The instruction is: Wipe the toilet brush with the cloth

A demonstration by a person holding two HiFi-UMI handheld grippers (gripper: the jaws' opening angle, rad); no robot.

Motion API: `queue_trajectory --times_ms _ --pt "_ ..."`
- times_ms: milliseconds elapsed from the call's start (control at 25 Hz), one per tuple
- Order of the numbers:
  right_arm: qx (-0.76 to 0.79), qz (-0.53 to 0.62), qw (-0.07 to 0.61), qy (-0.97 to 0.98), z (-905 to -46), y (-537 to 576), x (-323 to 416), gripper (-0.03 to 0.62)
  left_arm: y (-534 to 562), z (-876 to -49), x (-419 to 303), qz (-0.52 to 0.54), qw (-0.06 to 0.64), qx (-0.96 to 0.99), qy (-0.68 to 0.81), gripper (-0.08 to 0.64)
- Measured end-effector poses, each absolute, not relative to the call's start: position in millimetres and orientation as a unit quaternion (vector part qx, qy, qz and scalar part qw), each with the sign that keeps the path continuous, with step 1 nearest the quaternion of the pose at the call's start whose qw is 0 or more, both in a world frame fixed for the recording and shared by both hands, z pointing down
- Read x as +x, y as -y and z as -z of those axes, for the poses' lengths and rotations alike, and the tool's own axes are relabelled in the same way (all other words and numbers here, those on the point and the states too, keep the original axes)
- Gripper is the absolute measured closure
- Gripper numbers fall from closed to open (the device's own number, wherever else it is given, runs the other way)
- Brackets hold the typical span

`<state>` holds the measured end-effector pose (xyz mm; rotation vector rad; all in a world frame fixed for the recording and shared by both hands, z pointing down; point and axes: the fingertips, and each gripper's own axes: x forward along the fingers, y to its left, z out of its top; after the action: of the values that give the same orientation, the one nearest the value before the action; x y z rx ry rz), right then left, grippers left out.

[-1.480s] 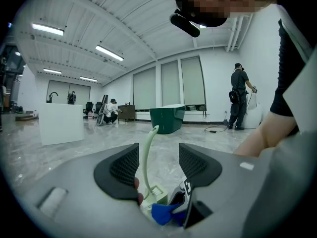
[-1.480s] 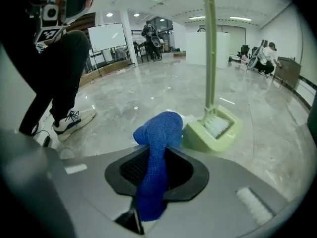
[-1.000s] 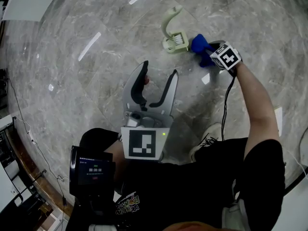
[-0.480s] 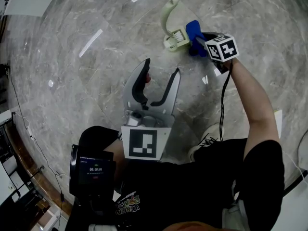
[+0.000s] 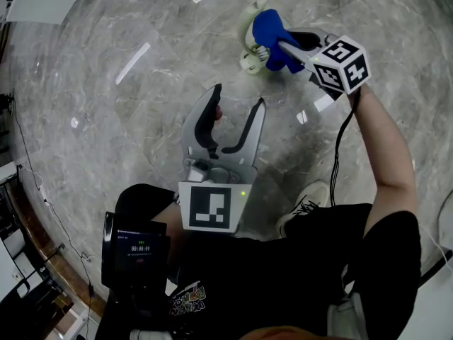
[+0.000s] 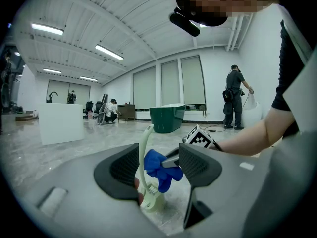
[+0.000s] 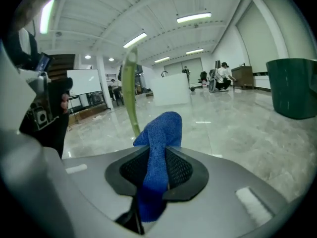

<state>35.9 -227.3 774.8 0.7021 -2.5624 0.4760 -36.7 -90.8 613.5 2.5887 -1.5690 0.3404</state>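
The pale green toilet brush point(image 5: 253, 57) stands on the marble floor, its curved handle point(image 7: 130, 93) rising upright. My right gripper point(image 5: 284, 46) is shut on a blue cloth point(image 5: 269, 35) and holds it above the floor, right beside the brush handle. In the right gripper view the cloth point(image 7: 158, 152) is pinched between the jaws and sticks out past them. Nearer the person, my left gripper point(image 5: 237, 99) stands open with nothing between its jaws. In the left gripper view the brush point(image 6: 148, 185) and the cloth point(image 6: 161, 168) show beyond its jaws.
A grey marble floor point(image 5: 127, 119) lies all around. The person's shoe point(image 5: 308, 202) is below the right arm, and a small screen device point(image 5: 134, 250) hangs at the lower left. A dark green tub point(image 6: 167, 119), a white counter point(image 6: 60, 123) and several people are far off.
My right gripper has risen from the floor with the blue cloth and moved up along the brush, from beside its head to beside its handle. The left gripper has kept still.
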Motion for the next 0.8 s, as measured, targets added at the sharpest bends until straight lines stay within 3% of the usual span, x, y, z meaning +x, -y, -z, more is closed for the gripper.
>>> queue_trajectory --times_ms 200,480,640,800 --pt "0.183 -0.161 0.12 0.962 -703.3 213.5 19.2 0.506 91.2 -615.9 -37.8 -0.11 0.054 0.847 0.517 0.307" --pt "0.195 -0.19 -0.016 0.962 -624.2 226.4 51.2 0.506 91.0 -614.8 -36.5 -0.102 0.055 0.849 0.515 0.307" --pt "0.198 -0.181 -0.039 0.963 -604.4 227.7 58.8 0.506 89.5 -615.0 -36.7 -0.103 0.057 0.849 0.515 0.307" --pt "0.2 -0.205 -0.013 0.958 -638.6 234.1 56.6 0.506 91.2 -614.9 -37.9 -0.104 0.056 0.848 0.516 0.307"
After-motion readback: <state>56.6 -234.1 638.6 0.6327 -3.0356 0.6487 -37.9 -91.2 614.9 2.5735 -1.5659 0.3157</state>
